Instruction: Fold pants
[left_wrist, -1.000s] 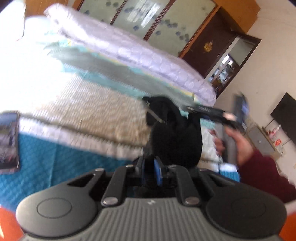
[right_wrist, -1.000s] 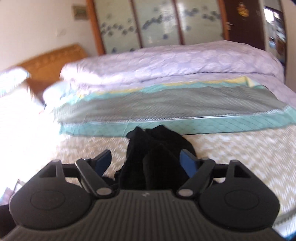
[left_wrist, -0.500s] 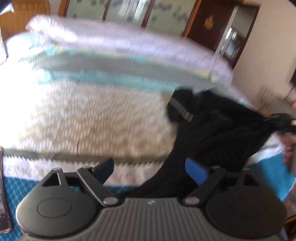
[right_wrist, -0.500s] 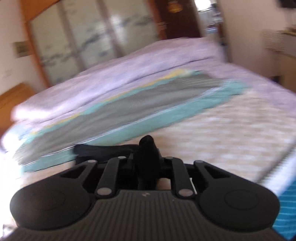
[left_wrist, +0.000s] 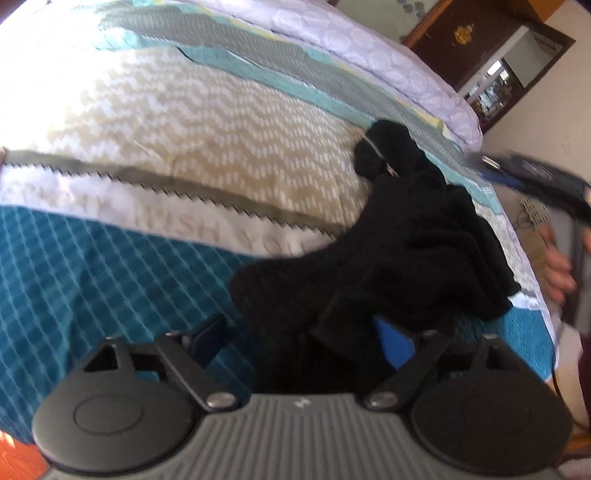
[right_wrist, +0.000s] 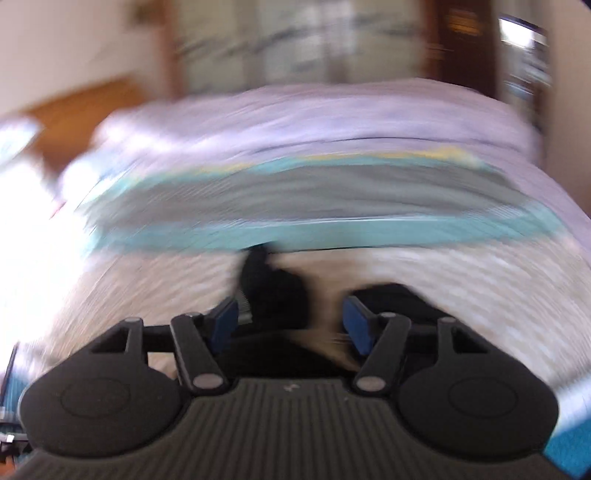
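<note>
The black pants (left_wrist: 406, 243) lie bunched in a heap on the patterned bedspread (left_wrist: 184, 122), near the bed's right edge. My left gripper (left_wrist: 299, 332) is open, its blue pads either side of the near end of the pants. In the blurred right wrist view, my right gripper (right_wrist: 291, 325) is open just above the bed, with a dark bunch of the pants (right_wrist: 273, 295) between and beyond its pads. The right gripper also shows at the right edge of the left wrist view (left_wrist: 546, 181), held by a hand.
A rolled lilac quilt (left_wrist: 369, 55) lies along the far side of the bed. A dark wooden door (left_wrist: 476, 40) and a wardrobe stand behind it. The bed's right edge drops off close to the pants.
My right gripper was shut on the pants half a second ago and is now open. The pants have dropped into a heap on the bed. My left gripper opened a second ago.
</note>
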